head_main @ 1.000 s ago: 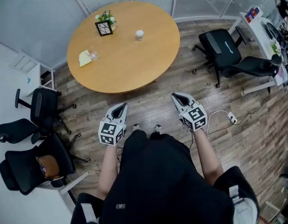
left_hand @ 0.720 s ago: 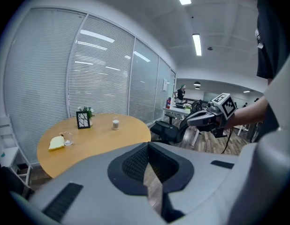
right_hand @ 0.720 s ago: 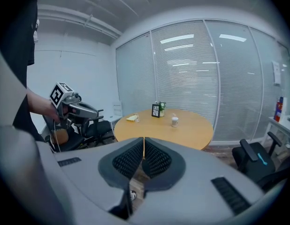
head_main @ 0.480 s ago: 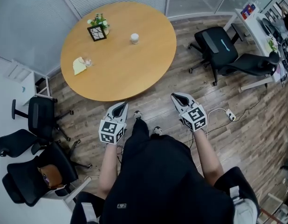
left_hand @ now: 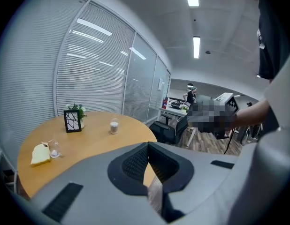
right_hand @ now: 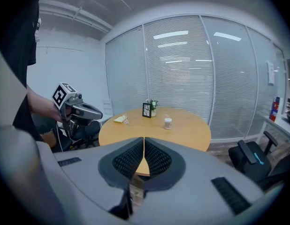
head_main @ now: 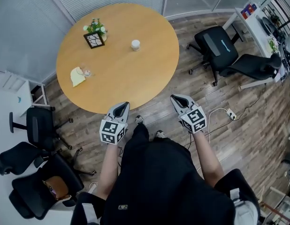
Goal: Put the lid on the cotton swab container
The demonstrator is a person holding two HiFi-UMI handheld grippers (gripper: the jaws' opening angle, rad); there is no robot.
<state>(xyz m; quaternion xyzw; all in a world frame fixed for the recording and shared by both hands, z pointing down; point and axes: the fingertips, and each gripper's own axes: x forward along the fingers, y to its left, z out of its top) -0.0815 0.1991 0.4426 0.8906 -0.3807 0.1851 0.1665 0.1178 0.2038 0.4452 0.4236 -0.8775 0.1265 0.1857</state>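
Note:
A small white cotton swab container (head_main: 135, 44) stands on the far half of the round wooden table (head_main: 135, 78); it also shows in the left gripper view (left_hand: 114, 126) and the right gripper view (right_hand: 168, 122). A small clear piece (head_main: 87, 72) lies by a yellow cloth (head_main: 77, 76) near the table's left edge. My left gripper (head_main: 122, 106) is shut and empty, just over the table's near edge. The right gripper (head_main: 175, 99) is shut and empty too, over the floor beside the table. Both sets of jaws (left_hand: 148, 144) (right_hand: 144, 138) point toward the table.
A framed picture (head_main: 94, 39) with a small plant stands at the table's back left. Black office chairs stand to the right (head_main: 220, 46) and to the left (head_main: 37, 125). A power strip (head_main: 231, 115) with its cable lies on the wooden floor at the right.
The person has walked toward the table, so it sits closer and lower in the head view. Both grippers, still shut, have come up to its near edge.

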